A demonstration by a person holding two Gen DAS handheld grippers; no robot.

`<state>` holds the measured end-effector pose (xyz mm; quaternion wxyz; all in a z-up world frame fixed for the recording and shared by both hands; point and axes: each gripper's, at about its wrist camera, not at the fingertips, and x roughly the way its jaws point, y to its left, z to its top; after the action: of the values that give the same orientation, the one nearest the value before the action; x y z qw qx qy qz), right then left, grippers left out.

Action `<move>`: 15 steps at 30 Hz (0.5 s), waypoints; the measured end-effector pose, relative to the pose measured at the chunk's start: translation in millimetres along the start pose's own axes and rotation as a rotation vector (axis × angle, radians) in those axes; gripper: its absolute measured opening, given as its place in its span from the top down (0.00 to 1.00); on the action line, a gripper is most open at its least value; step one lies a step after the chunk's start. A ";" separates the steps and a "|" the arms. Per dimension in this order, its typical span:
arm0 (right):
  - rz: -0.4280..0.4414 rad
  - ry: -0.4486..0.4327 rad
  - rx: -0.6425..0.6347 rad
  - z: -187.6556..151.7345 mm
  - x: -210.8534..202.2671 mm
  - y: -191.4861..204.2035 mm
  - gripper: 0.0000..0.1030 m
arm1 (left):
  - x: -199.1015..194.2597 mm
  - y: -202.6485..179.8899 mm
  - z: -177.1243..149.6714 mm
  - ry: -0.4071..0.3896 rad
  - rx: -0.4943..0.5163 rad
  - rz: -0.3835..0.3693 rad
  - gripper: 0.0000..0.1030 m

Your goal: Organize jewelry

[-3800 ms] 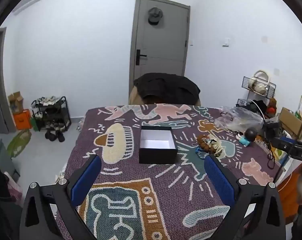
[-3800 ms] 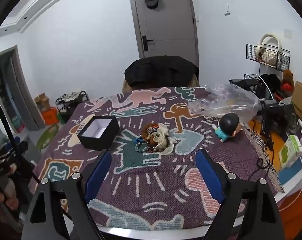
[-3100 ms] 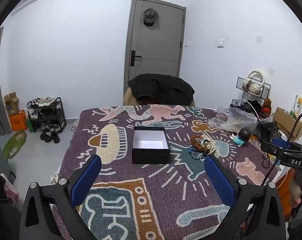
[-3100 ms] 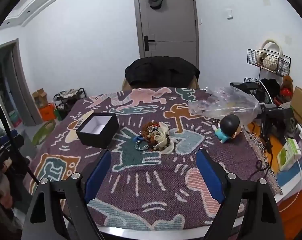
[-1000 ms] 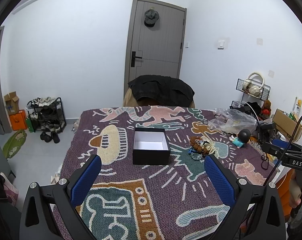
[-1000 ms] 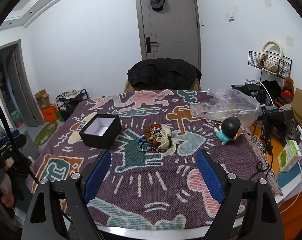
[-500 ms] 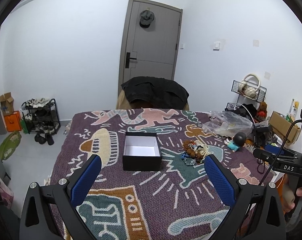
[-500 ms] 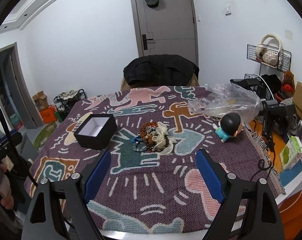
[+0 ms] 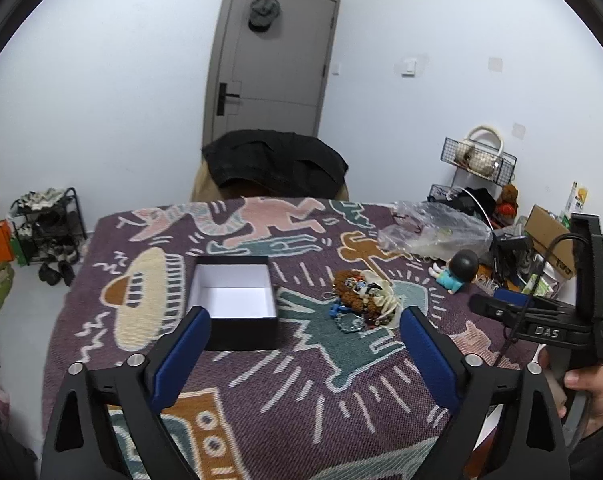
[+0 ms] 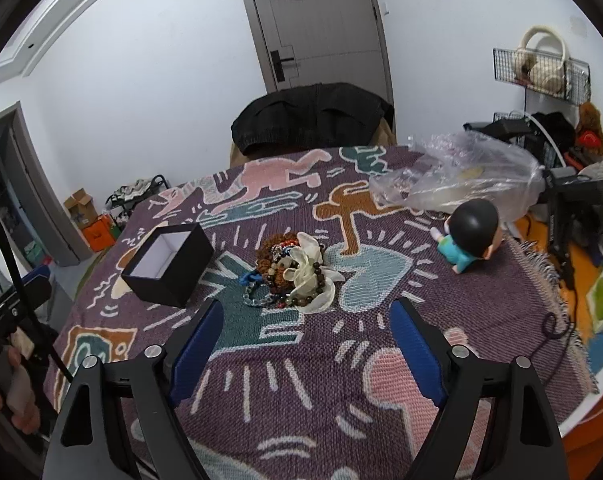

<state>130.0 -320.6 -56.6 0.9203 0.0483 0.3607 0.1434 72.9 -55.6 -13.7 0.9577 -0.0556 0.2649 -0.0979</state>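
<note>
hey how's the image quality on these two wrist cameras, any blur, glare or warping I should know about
Left wrist view: strong fisheye bending, dark corner vignette, even soft light; black box and jewelry pile sharp. Right wrist view: same warping; the clear plastic bag shows mild sheen, the doll is crisp, and the hand at the left edge looks slightly blurred.

We see a table (image 10: 589, 408) under a patterned blanket (image 10: 301, 392) | open black box (image 10: 169, 266) toward left edge | jewelry heap (image 10: 297, 272) mid-surface | doll (image 10: 471, 234) and plastic bag (image 10: 461, 176) near right edge
</note>
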 end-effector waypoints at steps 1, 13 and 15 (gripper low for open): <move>0.008 0.011 0.006 0.5 6.3 -1.5 0.25 | 6.1 -1.4 0.4 0.010 0.001 -0.007 0.11; 0.073 0.128 0.041 10.4 78.2 -7.7 0.43 | 64.1 -5.0 8.6 0.094 0.008 -0.057 0.25; 0.079 0.142 0.041 13.6 88.8 -7.2 0.44 | 71.4 -5.7 10.5 0.102 0.009 -0.060 0.25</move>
<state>202.9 -300.8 -105.6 0.8848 0.0709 0.4259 0.1751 137.4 -76.1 -39.2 0.9398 -0.0542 0.3111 -0.1303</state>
